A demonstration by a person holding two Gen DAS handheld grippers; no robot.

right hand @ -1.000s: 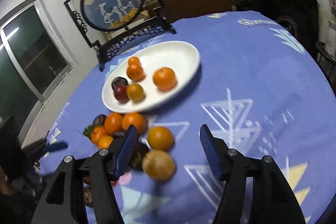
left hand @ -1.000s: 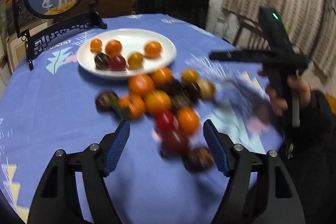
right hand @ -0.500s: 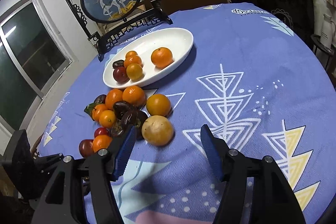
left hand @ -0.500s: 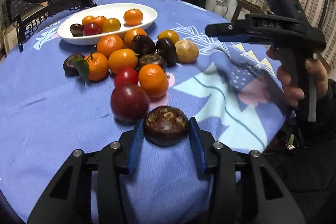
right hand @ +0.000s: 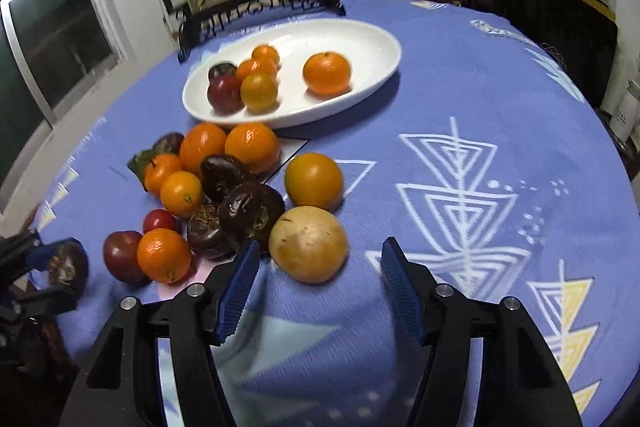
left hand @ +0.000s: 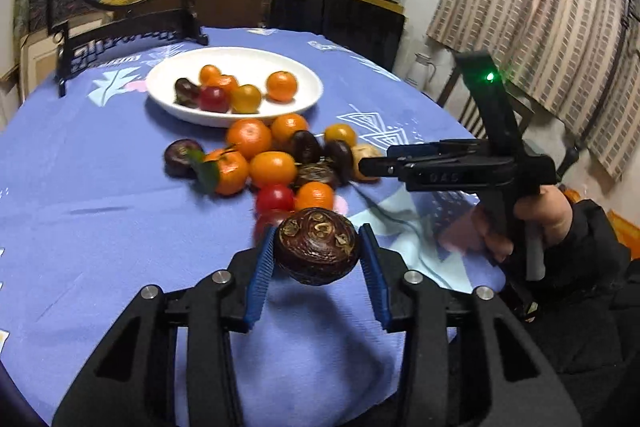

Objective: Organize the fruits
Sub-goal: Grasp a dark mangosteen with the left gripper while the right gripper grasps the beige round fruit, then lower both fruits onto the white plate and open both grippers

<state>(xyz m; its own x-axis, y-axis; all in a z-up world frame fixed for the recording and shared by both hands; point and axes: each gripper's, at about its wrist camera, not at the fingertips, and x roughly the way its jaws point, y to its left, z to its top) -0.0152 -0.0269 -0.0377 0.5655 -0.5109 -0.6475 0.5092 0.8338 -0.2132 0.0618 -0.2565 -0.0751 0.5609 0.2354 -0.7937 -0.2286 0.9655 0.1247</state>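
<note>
Dark brown fruit (left hand: pixel 317 250): was pinched between the blue pads (left hand: pixel 259 275) of the left gripper (left hand: pixel 316 267), apparently lifted clear of the blue tablecloth (left hand: pixel 100 227).
Left gripper: fingers were pressed against the fruit's two sides.
Right gripper (right hand: pixel 316 283): fingers were spread wide and held nothing; a tan round fruit (right hand: pixel 308 243) lay just ahead, between the tips.
Loose pile (right hand: pixel 208 187): oranges, red and dark fruits lay clustered on the cloth, near the plate.
White plate (right hand: pixel 360 39): held six fruits.
</note>
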